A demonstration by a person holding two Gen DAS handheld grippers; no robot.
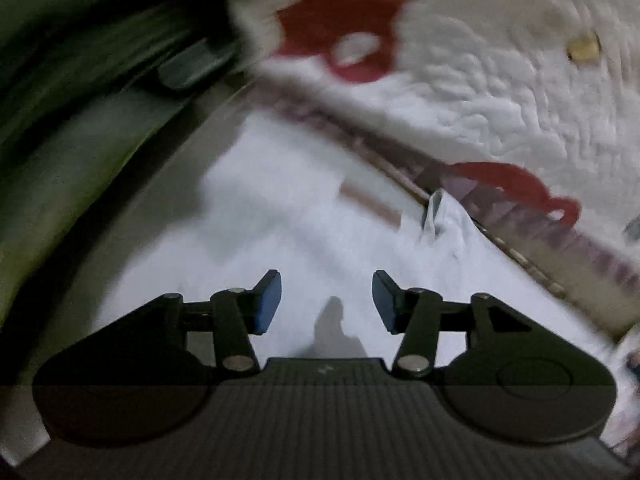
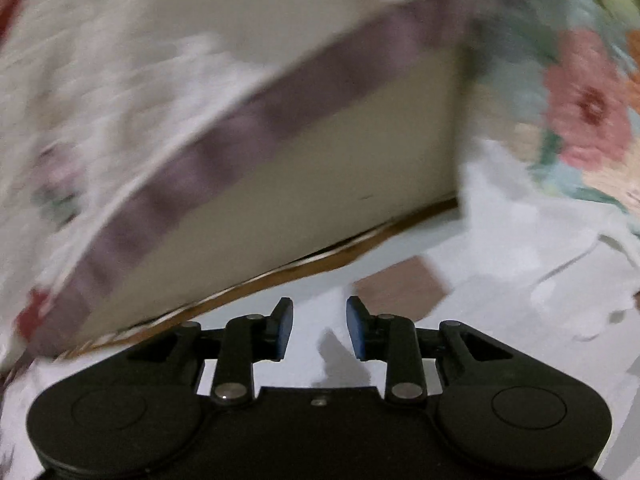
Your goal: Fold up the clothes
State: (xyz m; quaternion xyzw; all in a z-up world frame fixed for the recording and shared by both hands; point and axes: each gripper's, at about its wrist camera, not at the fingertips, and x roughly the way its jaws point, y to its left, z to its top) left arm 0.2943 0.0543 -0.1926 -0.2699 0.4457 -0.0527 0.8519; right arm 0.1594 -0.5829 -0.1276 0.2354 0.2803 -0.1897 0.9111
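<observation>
A white garment [image 1: 280, 216] lies spread on the floor beside a bed, blurred by motion. In the left wrist view my left gripper [image 1: 327, 300] hangs above it, open, with a clear gap between its blue pads and only cloth far below. A raised fold of the white garment [image 1: 448, 216] stands near the bed's base. In the right wrist view my right gripper [image 2: 319, 326] is open over the same white garment [image 2: 520, 280], nothing between its pads. A brownish rectangular patch [image 2: 404, 288] shows on the cloth just ahead of it.
A bed with a white textured cover [image 1: 520, 92] carrying red shapes [image 1: 352, 12] runs across the top right. Its side panel [image 2: 320, 184] has a purple band [image 2: 280, 108]. A flowered cloth [image 2: 584, 112] hangs at the right. Dark green surfaces [image 1: 60, 140] lie at the left.
</observation>
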